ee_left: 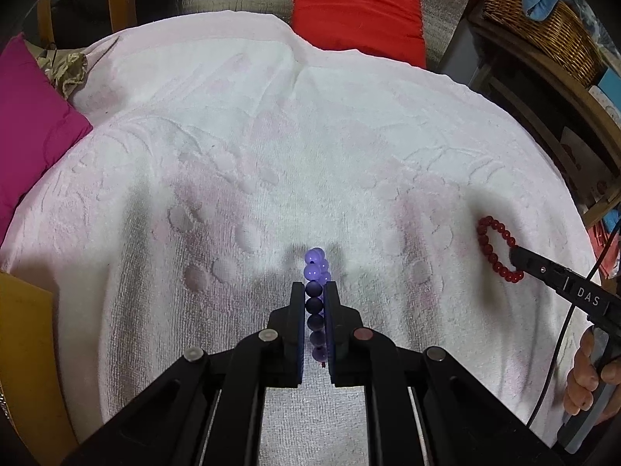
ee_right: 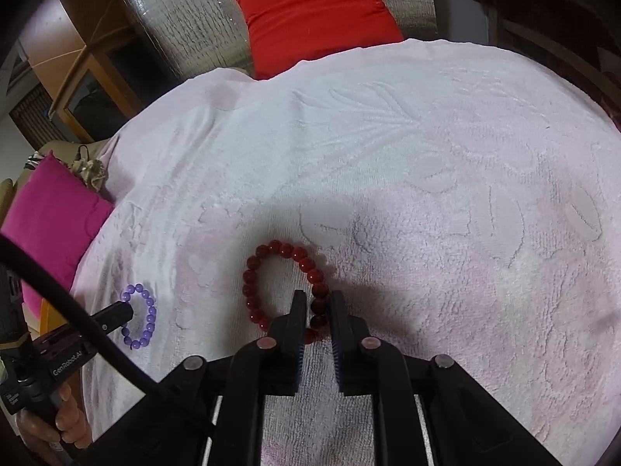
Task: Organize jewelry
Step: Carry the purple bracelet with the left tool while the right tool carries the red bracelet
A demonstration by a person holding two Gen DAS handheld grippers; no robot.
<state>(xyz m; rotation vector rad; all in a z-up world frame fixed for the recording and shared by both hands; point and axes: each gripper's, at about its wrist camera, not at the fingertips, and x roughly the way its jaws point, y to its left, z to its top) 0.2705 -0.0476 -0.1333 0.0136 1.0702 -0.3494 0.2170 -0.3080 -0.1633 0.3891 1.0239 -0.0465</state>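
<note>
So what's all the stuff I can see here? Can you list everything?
purple bead bracelet: one, purple, on the towel, clamped between the left gripper's fingers
red bead bracelet: one, dark red, lying on the towel, one side between the right gripper's fingers
towel: one, pale pink, spread over the whole surface
red cushion: one, red, behind the towel
pink cushion: one, magenta, at the towel's left edge
wicker basket: one, brown, on a shelf to the right
left gripper: one, black, shut on the purple beads
right gripper: one, black, slightly open around the red beads
hands: two, each holding a gripper handle
</note>
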